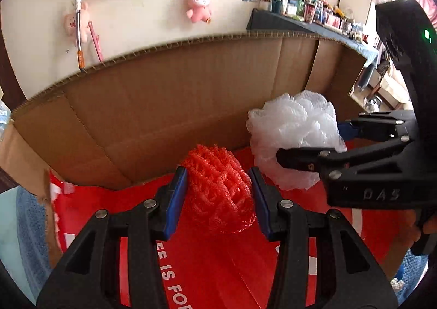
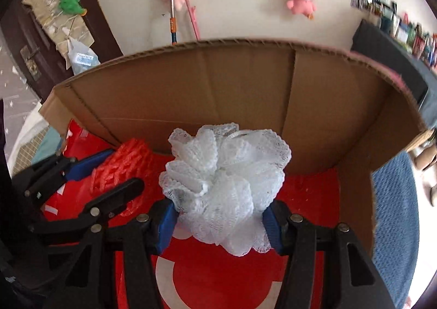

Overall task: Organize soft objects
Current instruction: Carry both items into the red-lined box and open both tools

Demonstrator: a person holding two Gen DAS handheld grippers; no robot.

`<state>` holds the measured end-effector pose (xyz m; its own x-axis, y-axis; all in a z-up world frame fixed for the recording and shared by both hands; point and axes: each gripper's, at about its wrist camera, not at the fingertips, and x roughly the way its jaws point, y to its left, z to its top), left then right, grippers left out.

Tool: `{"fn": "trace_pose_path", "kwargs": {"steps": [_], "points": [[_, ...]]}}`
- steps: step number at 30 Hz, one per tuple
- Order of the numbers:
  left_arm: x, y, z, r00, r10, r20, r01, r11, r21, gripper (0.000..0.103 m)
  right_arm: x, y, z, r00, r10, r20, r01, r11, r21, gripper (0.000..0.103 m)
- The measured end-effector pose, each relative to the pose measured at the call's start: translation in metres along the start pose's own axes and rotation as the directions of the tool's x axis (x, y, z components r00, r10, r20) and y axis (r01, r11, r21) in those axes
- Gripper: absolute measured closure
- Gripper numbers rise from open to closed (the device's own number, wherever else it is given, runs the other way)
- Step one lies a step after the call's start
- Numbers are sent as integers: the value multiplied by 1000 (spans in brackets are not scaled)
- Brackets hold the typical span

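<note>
The left hand-held gripper [image 1: 218, 194] is holding a crumpled orange-red foam mesh net sleeve [image 1: 220, 191] w/ its blue pads [image 1: 174, 199] pressing on both sides, jaws standing partly closed around it. The right hand-held gripper [image 2: 221, 223] is gripping a fluffy white mesh bath pouf [image 2: 226, 186] the same way, blue pads squeezing into its lower part, jaws approx. mid-open.

Both are sitting side by side, just above the red printed bottom [image 2: 218, 281] of an open brown cardboard box [image 1: 164, 107]; red sleeve on the left, white pouf on the right, close but whether they are touching can't be told. In the left wrist view the right hand-held gripper [image 1: 338, 139] is coming in from the right edge w/ the pouf [image 1: 295, 134] at its tips. In the right wrist view the left hand-held gripper [image 2: 114, 169] is showing at the left w/ the sleeve [image 2: 123, 167].

The box's back wall is standing upright behind both items. Beyond it, a pink plush toy [image 1: 198, 6] is hanging on a cream wall [image 1: 142, 11], and a cluttered shelf [image 1: 300, 22] is running along the right. Blue textured fabric [image 2: 396, 213] is lying outside the box's right side.
</note>
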<state>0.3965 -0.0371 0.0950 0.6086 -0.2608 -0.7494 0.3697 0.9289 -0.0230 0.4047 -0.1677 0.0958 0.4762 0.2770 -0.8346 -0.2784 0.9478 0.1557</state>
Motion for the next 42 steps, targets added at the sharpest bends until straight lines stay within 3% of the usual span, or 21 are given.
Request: {"fn": "trace_pose_path", "kwargs": {"steps": [8, 21, 42], "points": [[15, -5, -6, 1000, 27, -11, -26, 999, 35, 59, 12, -8, 2, 999, 36, -34, -35, 999, 34, 42], [15, 1, -6, 1000, 22, -10, -22, 1000, 4, 56, 16, -16, -1, 997, 59, -55, -56, 997, 59, 39], [13, 2, -5, 999, 35, 0, -35, 999, -9, 30, 21, -17, 7, 996, 66, -66, -61, 996, 67, 27]]}}
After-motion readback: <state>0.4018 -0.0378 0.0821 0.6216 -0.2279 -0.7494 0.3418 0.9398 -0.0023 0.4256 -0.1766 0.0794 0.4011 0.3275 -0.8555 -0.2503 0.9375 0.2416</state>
